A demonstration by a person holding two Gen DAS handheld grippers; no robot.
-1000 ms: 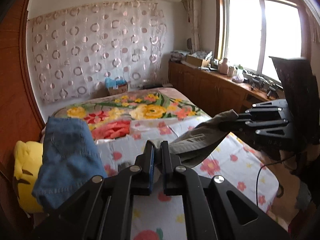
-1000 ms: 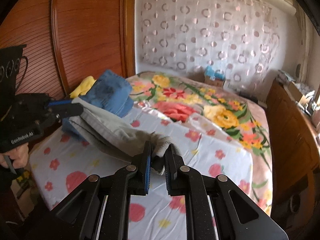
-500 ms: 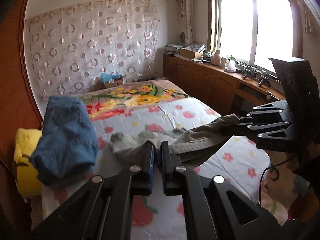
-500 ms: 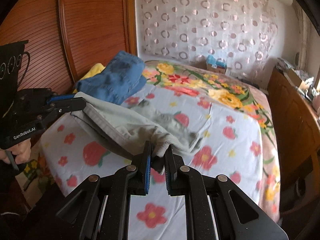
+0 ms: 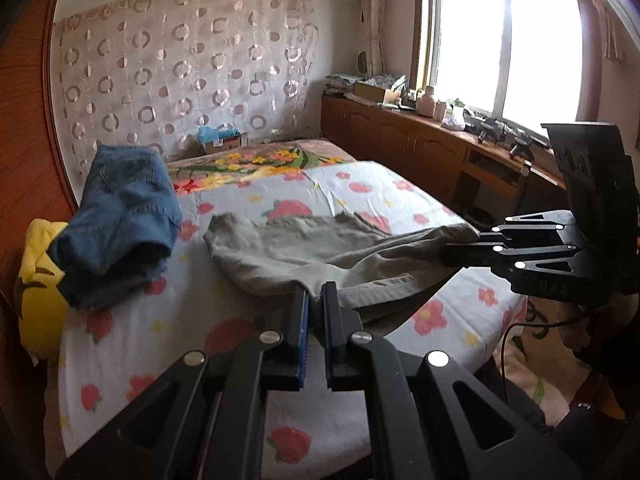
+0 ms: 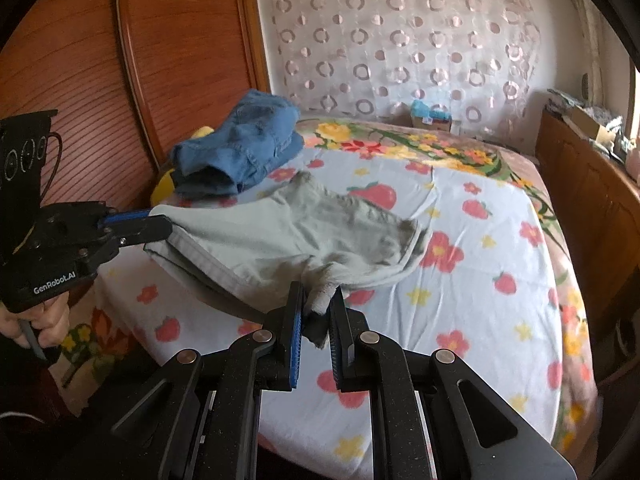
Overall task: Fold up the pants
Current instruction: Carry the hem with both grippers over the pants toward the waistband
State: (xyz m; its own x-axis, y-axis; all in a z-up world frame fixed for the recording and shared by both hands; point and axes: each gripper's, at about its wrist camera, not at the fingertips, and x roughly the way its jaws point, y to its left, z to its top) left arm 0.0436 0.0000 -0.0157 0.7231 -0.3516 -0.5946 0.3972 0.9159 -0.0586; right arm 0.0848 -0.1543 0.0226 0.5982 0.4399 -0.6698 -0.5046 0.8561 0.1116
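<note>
The grey-green pants [image 5: 320, 244] lie partly spread on the flowered bed sheet [image 5: 168, 332], their near edge lifted between my two grippers. My left gripper [image 5: 315, 300] is shut on one corner of that edge. It shows at the left of the right wrist view [image 6: 160, 224]. My right gripper [image 6: 316, 300] is shut on the other corner, with a fabric tip sticking out between the fingers. It shows at the right of the left wrist view [image 5: 452, 252]. The pants [image 6: 304, 232] sag between the grippers and their far end rests on the bed.
Folded blue jeans [image 5: 124, 224] lie on the bed's left side over a yellow plush [image 5: 38, 280]. A wooden headboard [image 6: 100, 80] is at left. A wooden cabinet [image 5: 420, 148] runs under the window at right. A small box [image 6: 432, 118] stands at the far wall.
Both grippers have drawn back toward the near edge of the bed and come lower, still holding the pants. The pants now lie stretched further out over the sheet.
</note>
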